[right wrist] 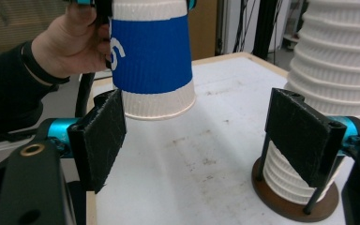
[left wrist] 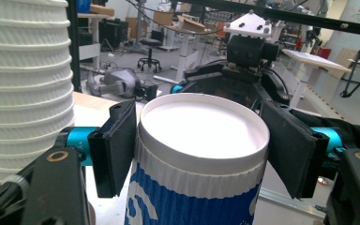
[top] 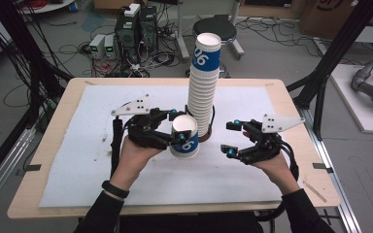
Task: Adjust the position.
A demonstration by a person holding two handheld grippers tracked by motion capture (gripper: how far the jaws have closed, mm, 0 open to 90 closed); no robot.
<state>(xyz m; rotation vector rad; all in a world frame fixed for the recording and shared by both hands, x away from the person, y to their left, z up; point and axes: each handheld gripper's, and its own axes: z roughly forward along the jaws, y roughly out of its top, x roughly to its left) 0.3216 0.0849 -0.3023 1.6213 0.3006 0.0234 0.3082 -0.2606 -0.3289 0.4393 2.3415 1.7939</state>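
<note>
High view: left gripper (top: pixel 177 127) jaws clamped on a single cup (top: pixel 185 137), lifted beside the stack (top: pixel 203 92) mid-counter; right gripper (top: pixel 235 138) jaws apart, empty. Next, probably a careful handover or placement.

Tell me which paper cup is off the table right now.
The single cup clamped in the left gripper, held in the air beside the stack. Every other cup is nested in that tall stack, which stands on a brown base.
</note>
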